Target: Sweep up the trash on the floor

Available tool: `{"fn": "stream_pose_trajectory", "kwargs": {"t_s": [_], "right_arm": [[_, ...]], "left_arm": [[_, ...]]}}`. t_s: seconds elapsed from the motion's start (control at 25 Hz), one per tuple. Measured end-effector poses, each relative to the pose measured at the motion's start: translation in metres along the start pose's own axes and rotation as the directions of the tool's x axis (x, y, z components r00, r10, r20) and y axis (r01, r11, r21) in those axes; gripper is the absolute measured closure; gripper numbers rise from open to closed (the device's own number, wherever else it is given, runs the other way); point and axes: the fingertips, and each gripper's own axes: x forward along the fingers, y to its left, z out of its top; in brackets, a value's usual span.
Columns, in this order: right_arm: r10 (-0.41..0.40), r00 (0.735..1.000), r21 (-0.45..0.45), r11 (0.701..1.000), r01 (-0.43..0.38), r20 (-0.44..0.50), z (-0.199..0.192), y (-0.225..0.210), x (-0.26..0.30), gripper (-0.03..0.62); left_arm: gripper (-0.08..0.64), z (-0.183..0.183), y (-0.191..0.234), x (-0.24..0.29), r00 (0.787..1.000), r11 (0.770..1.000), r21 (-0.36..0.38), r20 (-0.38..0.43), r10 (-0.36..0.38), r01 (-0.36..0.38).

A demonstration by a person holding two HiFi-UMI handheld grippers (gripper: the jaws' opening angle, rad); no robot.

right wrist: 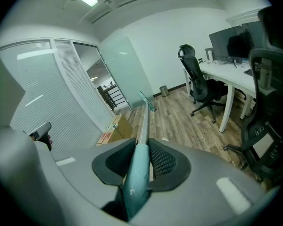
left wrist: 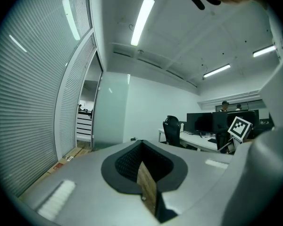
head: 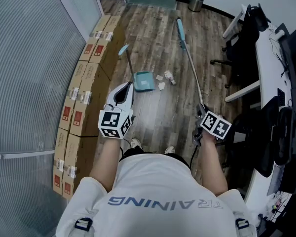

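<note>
A teal dustpan (head: pixel 144 81) stands on the wood floor, its long handle (head: pixel 126 55) leaning up and away. Crumpled white trash (head: pixel 166 77) lies just right of it. My left gripper (head: pixel 124 89) hovers just left of the dustpan, apart from it. Its jaws (left wrist: pixel 144 171) are shut with nothing held. My right gripper (head: pixel 202 114) is shut on the broom's teal handle (right wrist: pixel 137 171). The pole (head: pixel 192 65) runs forward to the broom head (head: pixel 180 27), which rests on the floor beyond the trash.
Cardboard boxes (head: pixel 84 90) line the glass wall on the left. A metal bin (head: pixel 196 2) stands at the far wall. Office chairs (head: pixel 244 38) and a white desk (head: pixel 266 68) with monitors fill the right side. My feet (head: pixel 135 143) are below the dustpan.
</note>
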Motion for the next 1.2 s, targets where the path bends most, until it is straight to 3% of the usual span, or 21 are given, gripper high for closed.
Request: {"fn": "stream_pose_trajectory", "kwargs": {"t_s": [0.64,0.88,1.2], "right_arm": [[-0.028,0.999,0.022,0.999,0.027,0.022,-0.019,0.063,0.027,0.485],[-0.028,1.0,0.015,0.999,0.029,-0.002,-0.009,0.068,0.051,0.485],[0.022,0.997,0.009,1.0,-0.021,-0.071,0.023,0.078,0.134,0.485]], "left_arm": [[0.558,-0.013,0.093,-0.015,1.0,0.999,-0.045,-0.002,-0.012,0.012],[0.558,-0.015,0.106,0.001,1.0,0.999,-0.047,-0.017,-0.012,0.011],[0.558,-0.019,0.151,0.045,0.995,0.996,-0.051,-0.063,0.073,-0.076]]}}
